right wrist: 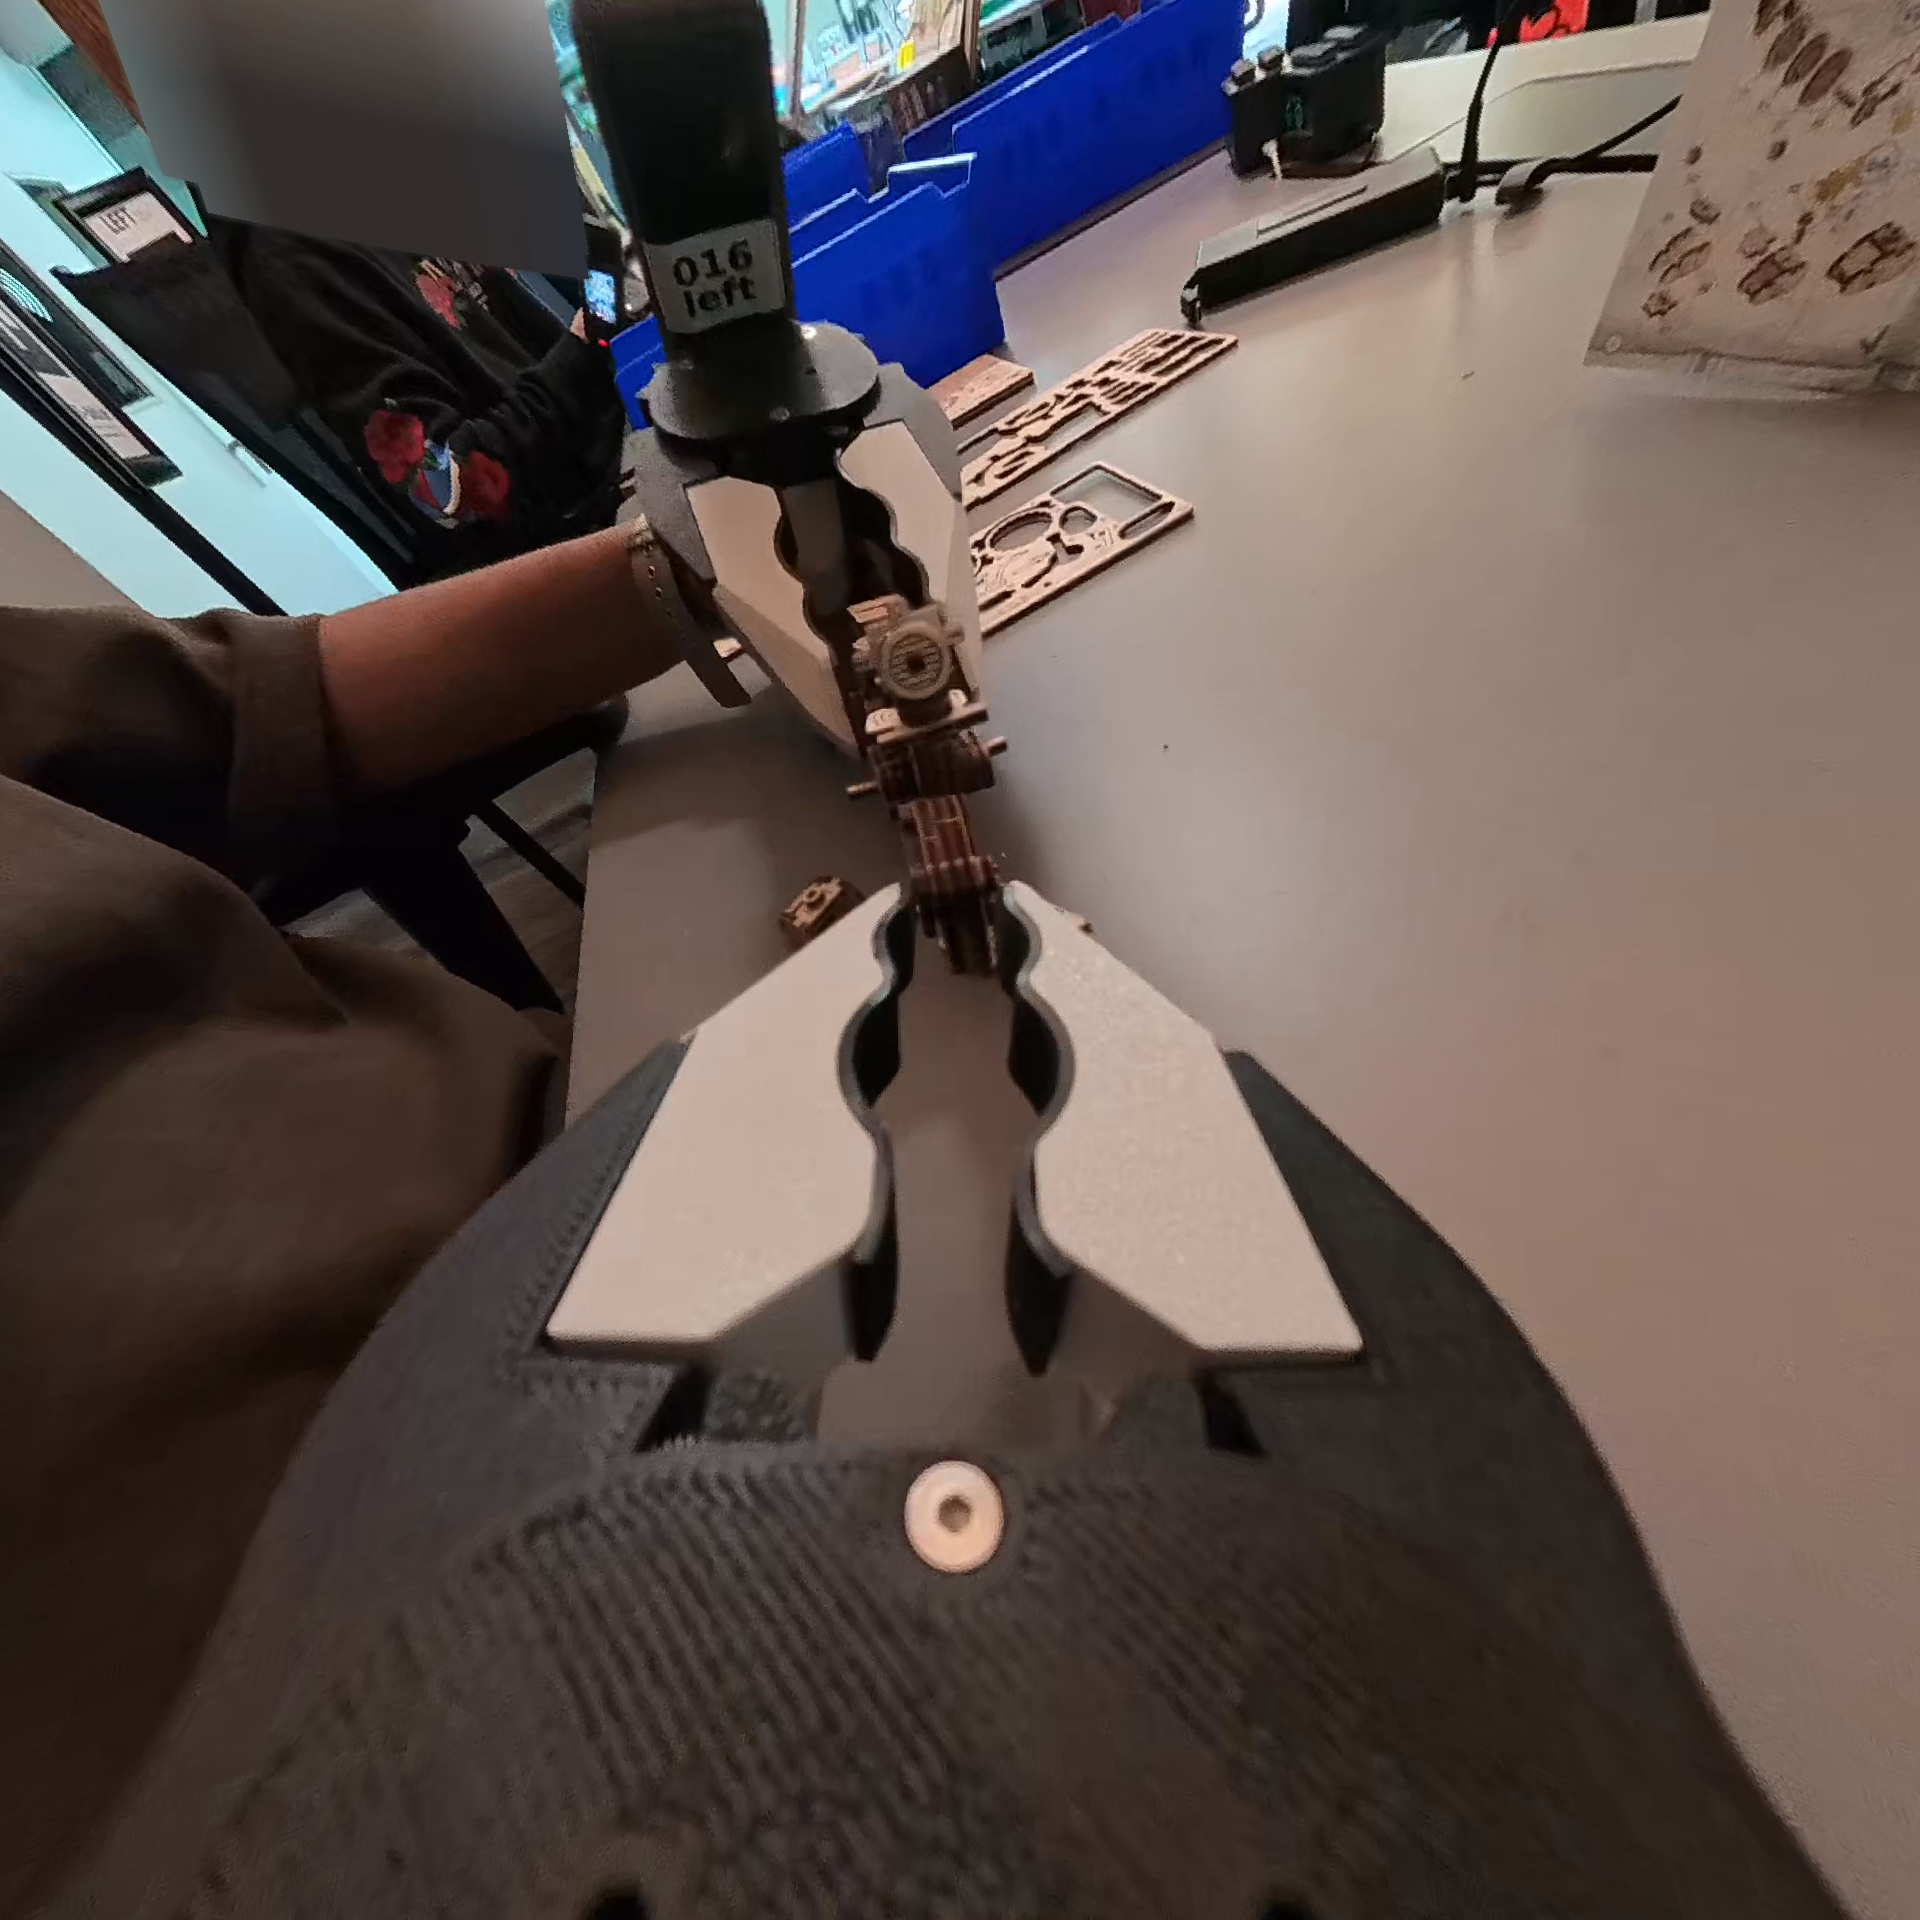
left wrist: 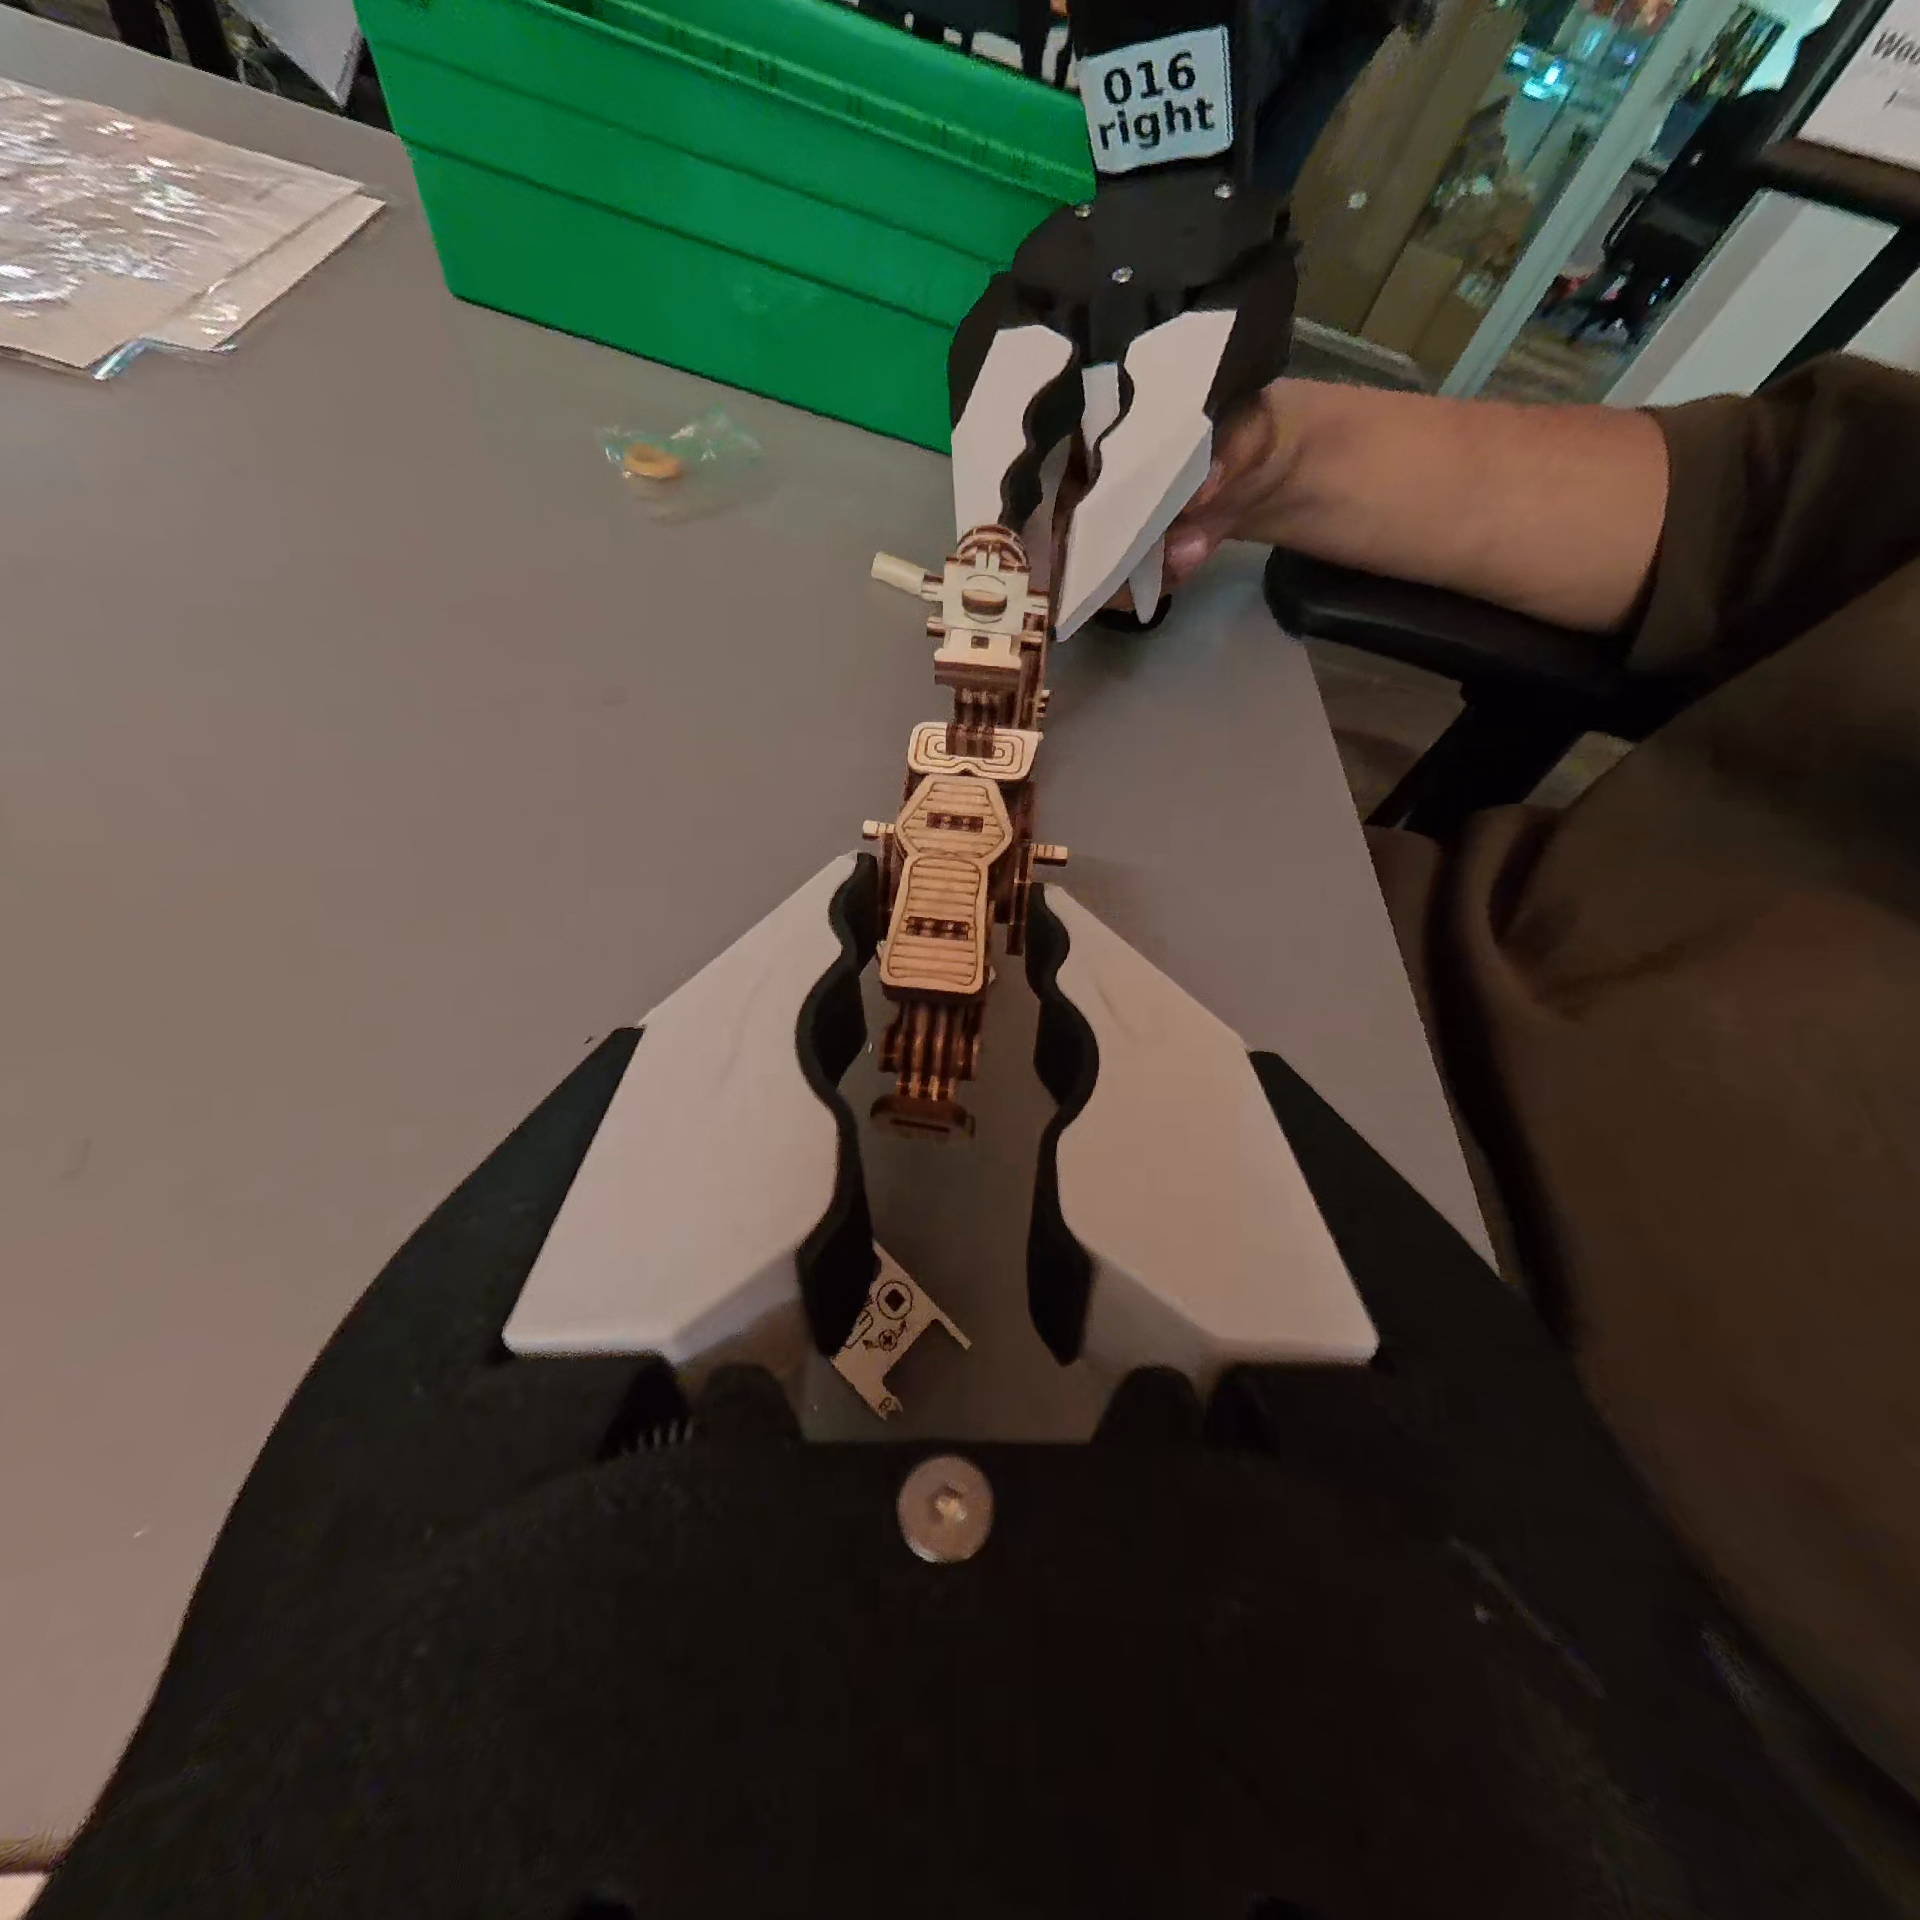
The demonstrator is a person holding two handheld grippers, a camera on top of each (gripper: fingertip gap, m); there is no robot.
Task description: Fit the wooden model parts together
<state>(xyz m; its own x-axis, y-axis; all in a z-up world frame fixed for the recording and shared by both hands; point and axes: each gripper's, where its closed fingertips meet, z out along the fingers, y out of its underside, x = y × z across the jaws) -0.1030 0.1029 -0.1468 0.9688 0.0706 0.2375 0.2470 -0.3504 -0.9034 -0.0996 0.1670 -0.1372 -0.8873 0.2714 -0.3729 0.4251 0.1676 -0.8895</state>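
The wooden motorcycle model [left wrist: 961, 862] hangs above the grey table [left wrist: 416, 831], spanned between the two grippers. The step in hand looks like seating or squaring a joint along the frame. To do it well, both tools should push along the model's long axis, evenly and slowly, without twisting, since the thin plywood layers would probably split under a sideways load.

In the left wrist view, the left gripper [left wrist: 945, 894] clamps the model's seat end between its fingertips, the model running away toward 12 o'clock. The right gripper [left wrist: 1060, 582] comes in from 1 o'clock and pinches the far, headlight end, just right of the handlebar block.

In the right wrist view, the right gripper [right wrist: 956, 914] is closed on the near wheel-and-fork end [right wrist: 951, 883], with the left gripper [right wrist: 894, 665] gripping the far end at 12 o'clock.

A small loose wooden part [right wrist: 816, 906] lies on the table at 10 o'clock from the right fingertips, and emptied part sheets [right wrist: 1081, 488] lie farther off at 1 o'clock.
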